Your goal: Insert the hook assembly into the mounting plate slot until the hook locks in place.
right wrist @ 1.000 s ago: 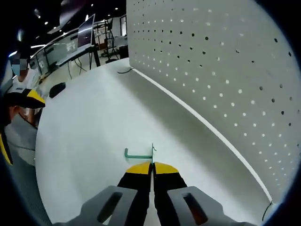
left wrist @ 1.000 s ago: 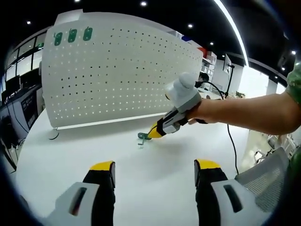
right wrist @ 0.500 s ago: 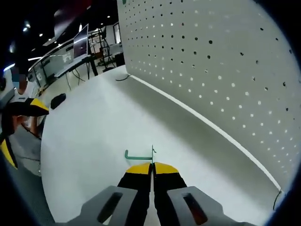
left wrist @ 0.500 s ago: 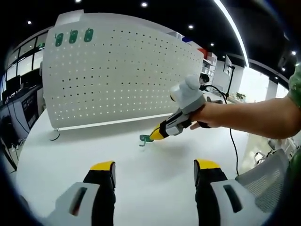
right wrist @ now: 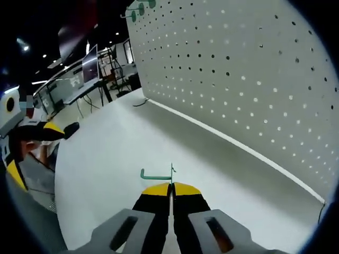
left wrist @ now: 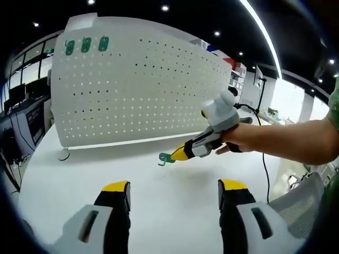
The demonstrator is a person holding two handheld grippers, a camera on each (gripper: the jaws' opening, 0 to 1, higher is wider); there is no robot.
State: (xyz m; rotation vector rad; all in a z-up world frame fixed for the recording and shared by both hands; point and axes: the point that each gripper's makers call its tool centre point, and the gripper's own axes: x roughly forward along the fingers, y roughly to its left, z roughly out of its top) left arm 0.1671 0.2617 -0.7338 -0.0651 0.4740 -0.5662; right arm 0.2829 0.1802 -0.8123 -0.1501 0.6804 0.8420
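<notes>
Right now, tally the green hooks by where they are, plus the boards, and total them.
Green hooks hung on the pegboard: 3
Green hook in the right claw: 1
White pegboards: 1
Total: 5

We see a dark ceiling [left wrist: 201, 16] with spot lights, desks with monitors [right wrist: 87, 53] behind, bright windows [left wrist: 288, 98] at right

1. The pegboard [left wrist: 132, 90] stands upright along the far edge of the table [left wrist: 169, 180].
2. 3 hooks [left wrist: 86, 45] hang in its upper left corner.
3. The hook [right wrist: 156, 174] hangs above the table's middle, before the pegboard.
</notes>
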